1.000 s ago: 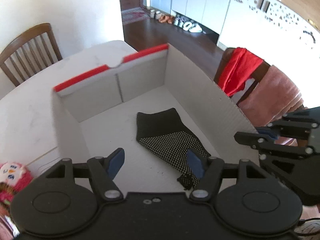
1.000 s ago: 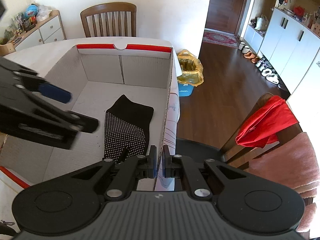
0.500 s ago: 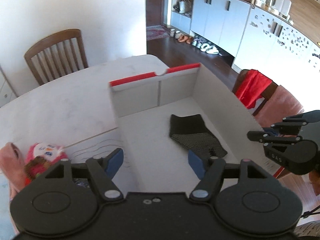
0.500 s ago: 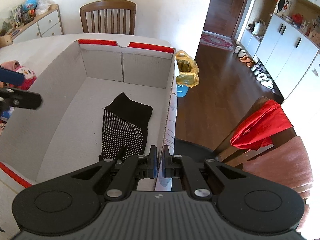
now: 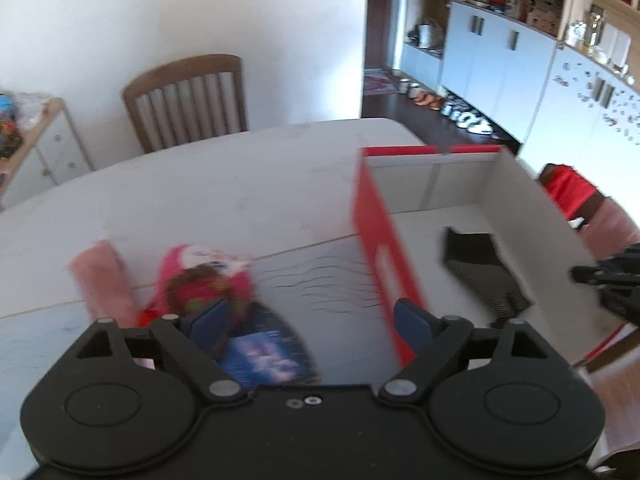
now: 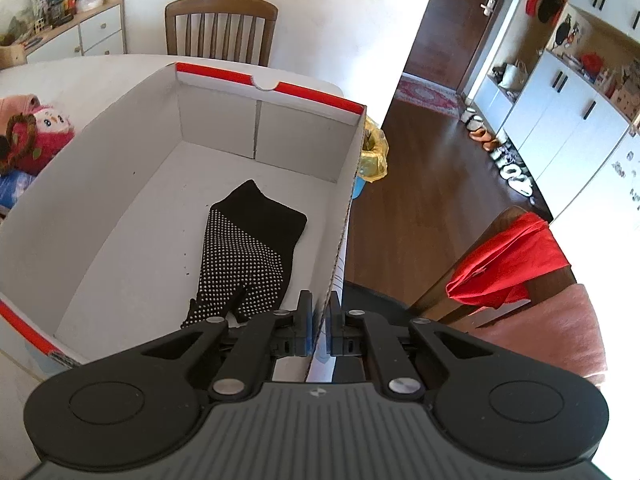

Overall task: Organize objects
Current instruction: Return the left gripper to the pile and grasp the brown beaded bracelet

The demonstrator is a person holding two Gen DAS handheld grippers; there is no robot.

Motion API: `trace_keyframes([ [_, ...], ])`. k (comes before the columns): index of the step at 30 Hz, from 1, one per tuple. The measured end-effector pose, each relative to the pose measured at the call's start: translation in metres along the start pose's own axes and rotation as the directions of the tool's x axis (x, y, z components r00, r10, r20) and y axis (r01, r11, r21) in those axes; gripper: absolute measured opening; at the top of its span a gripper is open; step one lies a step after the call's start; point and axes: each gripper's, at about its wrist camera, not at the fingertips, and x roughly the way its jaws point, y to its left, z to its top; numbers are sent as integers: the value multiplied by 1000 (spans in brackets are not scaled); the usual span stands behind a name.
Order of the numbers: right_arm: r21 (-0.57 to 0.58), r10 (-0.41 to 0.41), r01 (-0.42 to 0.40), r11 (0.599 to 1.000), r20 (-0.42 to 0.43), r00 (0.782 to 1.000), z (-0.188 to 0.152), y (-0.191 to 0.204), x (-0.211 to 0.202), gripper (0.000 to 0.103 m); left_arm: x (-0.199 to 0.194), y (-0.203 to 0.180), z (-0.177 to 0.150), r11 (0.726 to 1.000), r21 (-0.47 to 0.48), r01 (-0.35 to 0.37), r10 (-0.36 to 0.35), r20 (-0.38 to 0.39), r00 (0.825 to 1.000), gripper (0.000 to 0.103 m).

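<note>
Box wall pinched by the right gripper (image 6: 319,326); left gripper (image 5: 310,318) held wide, empty.

The cardboard box (image 6: 120,184) is gripped at its near right wall. One black dotted glove (image 6: 250,248) lies inside. Left of the box, on the table (image 5: 200,184), a pink plush toy (image 5: 200,280) is seen, blurred in the left view.

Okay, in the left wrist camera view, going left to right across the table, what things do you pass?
Pink cloth → pink plush toy → red outer wall of the box → black dotted glove inside the box → right gripper at the edge of the picture.
</note>
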Motion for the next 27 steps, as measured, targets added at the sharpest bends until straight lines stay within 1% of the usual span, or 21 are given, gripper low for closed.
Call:
trace_keyframes([
  [3,-1,-3,3,1000,-4,1000,-1,1,-2,6,1,18,-5,999,-17,-30,30,1,1000,94],
  [6,3,-9,9,1000,-11,1000,-1,2,-4,6,2,33,-9,997,-27,-68,68,6,998,96],
  [11,23,-17,18,1000,-28,999,4,0,-3,6,12,61,-13,992,-67,-106,106,3,994,95],
  [13,23,-23,23,999,-31,999,5,-1,-2,6,16,68,-14,990,-87,-113,113,0,994,92],
  [15,29,-25,26,999,-33,999,6,-3,0,6,22,74,-15,988,-103,-118,118,-10,993,87],
  [18,41,-29,31,999,-38,999,8,-8,4,6,32,78,-16,986,-104,-132,129,-29,991,78],
  [19,39,-30,32,999,-39,999,10,-8,5,6,34,78,-17,985,-102,-138,135,-33,990,77],
  [21,33,-31,32,999,-38,999,10,-8,6,6,38,79,-18,984,-102,-149,146,-40,989,71],
  [23,30,-31,32,999,-38,999,11,-9,7,6,42,82,-19,981,-116,-154,150,-46,988,68],
  [27,25,-27,28,999,-38,999,10,-11,7,6,51,91,-20,976,-160,-149,138,-79,987,55],
])
